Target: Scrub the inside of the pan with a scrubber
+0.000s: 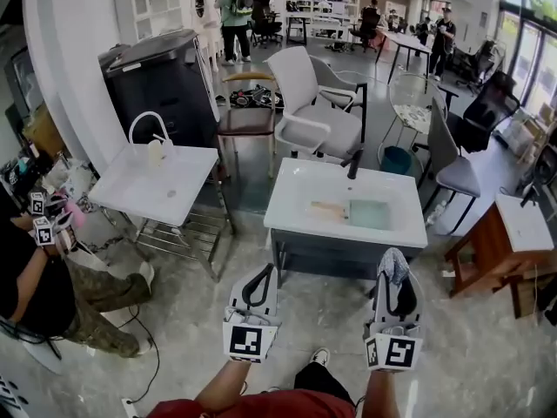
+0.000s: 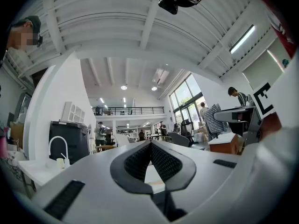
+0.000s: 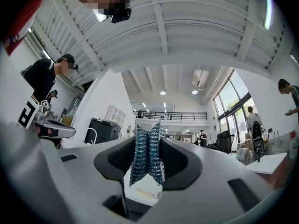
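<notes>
Head view: two hand-held grippers (image 1: 261, 275) (image 1: 393, 273), one scrubber (image 1: 392, 259).

scrubber (image 3: 147, 153): woven mesh, glittery (metallic-looking) | pads (image 2: 166, 161): ribbed, matt, rubbery | sink (image 1: 300, 194): smooth, glossy | table (image 1: 479, 251): reddish wood

A white bench (image 1: 287, 220) with a sunken basin stands on the grey floor (image 1: 487, 338). In the basin lie a flat tan piece (image 1: 328, 209) and, just beside it, a pale green square (image 1: 370, 214). A black tap (image 1: 353, 162) rises at its back edge.
</notes>
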Demonstrator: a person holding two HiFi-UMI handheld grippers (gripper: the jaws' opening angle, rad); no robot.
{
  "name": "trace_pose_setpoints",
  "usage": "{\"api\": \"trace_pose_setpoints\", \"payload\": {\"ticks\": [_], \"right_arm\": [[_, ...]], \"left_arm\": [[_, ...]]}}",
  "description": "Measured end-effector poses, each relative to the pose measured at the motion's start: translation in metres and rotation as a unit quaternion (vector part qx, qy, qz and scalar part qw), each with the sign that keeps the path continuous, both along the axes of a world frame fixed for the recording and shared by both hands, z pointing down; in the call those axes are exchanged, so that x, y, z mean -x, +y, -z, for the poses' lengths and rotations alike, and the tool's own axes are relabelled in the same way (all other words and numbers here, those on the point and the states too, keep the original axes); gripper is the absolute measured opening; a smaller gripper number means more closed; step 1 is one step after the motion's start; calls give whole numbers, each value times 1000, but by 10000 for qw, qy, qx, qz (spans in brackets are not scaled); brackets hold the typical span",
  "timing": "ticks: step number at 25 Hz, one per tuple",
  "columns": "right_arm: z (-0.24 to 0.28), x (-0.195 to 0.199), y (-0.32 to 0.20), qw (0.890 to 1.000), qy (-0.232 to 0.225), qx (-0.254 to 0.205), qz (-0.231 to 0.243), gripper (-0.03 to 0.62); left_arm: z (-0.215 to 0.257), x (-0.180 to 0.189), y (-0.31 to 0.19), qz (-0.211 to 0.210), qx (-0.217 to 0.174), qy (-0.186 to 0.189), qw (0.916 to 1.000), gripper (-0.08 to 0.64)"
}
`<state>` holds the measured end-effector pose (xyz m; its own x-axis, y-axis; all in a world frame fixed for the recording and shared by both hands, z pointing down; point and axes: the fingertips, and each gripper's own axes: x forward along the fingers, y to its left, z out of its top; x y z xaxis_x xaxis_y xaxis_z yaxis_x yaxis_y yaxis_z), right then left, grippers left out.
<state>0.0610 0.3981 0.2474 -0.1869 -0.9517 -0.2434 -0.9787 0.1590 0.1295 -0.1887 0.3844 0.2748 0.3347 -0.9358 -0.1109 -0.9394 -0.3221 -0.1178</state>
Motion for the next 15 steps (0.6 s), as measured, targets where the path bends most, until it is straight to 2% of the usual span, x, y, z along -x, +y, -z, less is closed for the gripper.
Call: {"api": "trace_pose_setpoints", "payload": {"ticks": [2, 6, 10, 15], "right_arm": [[-1, -16, -21, 10000, -28, 15, -41, 173], [-5, -45, -60, 9999, -26, 110, -81, 173], [-9, -74, -102, 9997, -11, 205, -116, 173], [-8, -105, -150, 9998, 12, 175, -34, 173]], "left_arm": [[0, -14, -22, -32, 55, 11, 10000, 14], [5, -42, -65, -111, -193, -55, 9997, 14], [3, -73, -103, -142, 244, -6, 9996, 14], [4, -109, -149, -147, 181, -7, 9997, 14]]}}
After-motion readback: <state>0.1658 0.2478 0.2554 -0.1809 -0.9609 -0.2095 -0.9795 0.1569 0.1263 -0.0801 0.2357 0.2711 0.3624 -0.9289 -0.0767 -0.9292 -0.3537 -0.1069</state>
